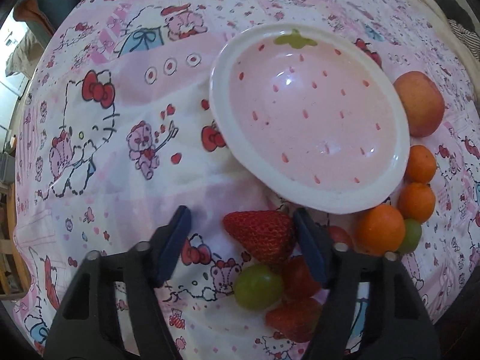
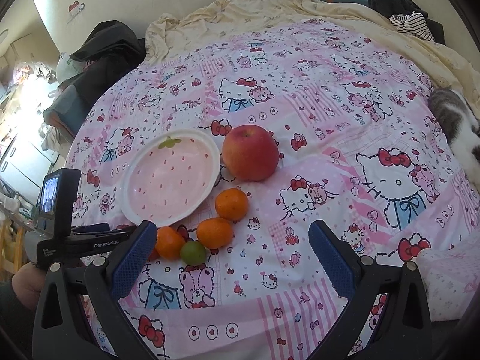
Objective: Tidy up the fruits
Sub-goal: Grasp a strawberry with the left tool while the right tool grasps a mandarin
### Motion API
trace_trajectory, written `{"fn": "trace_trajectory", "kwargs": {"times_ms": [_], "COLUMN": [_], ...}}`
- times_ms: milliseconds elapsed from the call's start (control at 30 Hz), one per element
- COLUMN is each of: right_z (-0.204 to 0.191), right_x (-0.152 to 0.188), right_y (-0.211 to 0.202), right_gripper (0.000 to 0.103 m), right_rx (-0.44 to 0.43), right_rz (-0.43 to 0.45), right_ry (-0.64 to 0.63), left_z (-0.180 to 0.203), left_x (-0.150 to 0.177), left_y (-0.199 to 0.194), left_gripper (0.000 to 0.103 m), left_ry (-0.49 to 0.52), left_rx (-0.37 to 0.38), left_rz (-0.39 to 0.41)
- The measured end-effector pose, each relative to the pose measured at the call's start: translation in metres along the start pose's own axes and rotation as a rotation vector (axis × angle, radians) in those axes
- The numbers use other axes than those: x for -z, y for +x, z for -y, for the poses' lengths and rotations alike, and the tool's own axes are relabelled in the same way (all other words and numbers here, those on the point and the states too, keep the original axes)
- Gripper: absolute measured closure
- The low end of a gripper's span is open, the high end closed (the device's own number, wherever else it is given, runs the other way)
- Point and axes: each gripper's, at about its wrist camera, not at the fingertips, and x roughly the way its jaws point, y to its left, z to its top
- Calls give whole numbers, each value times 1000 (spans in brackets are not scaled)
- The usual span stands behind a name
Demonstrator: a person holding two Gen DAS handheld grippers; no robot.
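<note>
In the left wrist view, a large strawberry (image 1: 261,234) lies on the pink cartoon-print cloth between the blue pads of my left gripper (image 1: 241,213). Its right side is at the right pad; the left pad stands clear of it, so the gripper is open. A green grape (image 1: 258,286) and two more strawberries (image 1: 292,318) lie nearer the camera. The pink strawberry-pattern bowl (image 1: 222,69) sits just beyond, with nothing in it. My right gripper (image 2: 232,229) hovers open, nothing between its fingers, near the small oranges (image 2: 231,204). The apple (image 2: 250,153) stands right of the bowl (image 2: 132,180).
Three small oranges (image 1: 381,229) and another green grape (image 1: 412,235) curve around the bowl's right side, below the apple (image 1: 420,106). A cat (image 2: 459,126) lies at the right edge. Cream bedding (image 2: 270,9) and dark clothes (image 2: 111,48) are behind.
</note>
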Motion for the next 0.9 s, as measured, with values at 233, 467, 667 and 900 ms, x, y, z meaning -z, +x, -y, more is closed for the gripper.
{"fn": "trace_trajectory", "kwargs": {"times_ms": [233, 467, 667, 900], "right_z": [-2, 20, 36, 23], "right_x": [-1, -8, -29, -29], "right_y": [-2, -2, 30, 104], "right_gripper": [0, 0, 12, 32], "right_rx": [18, -21, -142, -227], "right_rz": [16, 1, -160, -414], "right_ry": [-27, 69, 152, 190], "left_z": [17, -4, -34, -49], "left_x": [2, 8, 18, 17], "left_y": [-10, -41, -82, -78], "left_gripper": [64, 64, 64, 64], "left_ry": [52, -38, -143, -222], "left_rx": [19, 79, 108, 147], "left_rz": [38, 80, 147, 127]}}
